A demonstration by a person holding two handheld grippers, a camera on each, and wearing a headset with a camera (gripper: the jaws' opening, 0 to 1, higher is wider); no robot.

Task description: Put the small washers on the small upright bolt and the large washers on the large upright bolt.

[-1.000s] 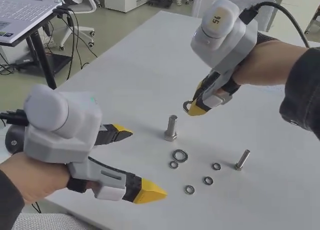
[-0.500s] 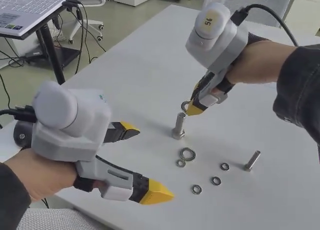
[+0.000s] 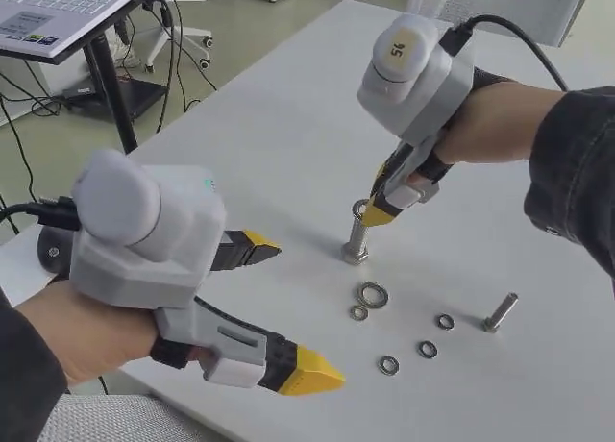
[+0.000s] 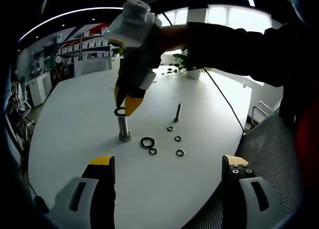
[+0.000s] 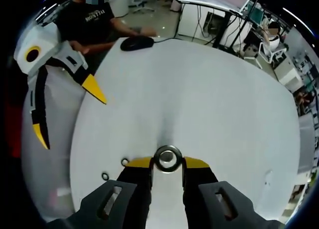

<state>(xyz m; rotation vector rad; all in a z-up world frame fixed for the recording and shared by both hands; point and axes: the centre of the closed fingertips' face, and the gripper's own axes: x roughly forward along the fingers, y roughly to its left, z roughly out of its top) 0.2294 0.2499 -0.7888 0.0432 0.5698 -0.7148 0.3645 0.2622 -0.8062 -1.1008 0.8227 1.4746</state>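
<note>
The left gripper (image 3: 290, 309) hangs spread and empty, well to the side of the large upright bolt (image 3: 356, 242). The right gripper (image 3: 371, 211) is clenched on a large washer (image 5: 167, 149), which sits at the bolt's top, just under the gripper's tips. The risk I see is an off-centre or tilted ring catching the bolt end, tipping the bolt or dropping among the small washers (image 3: 427, 349) nearby. A label (image 3: 398, 48) on the right gripper's housing reads "56".
</note>
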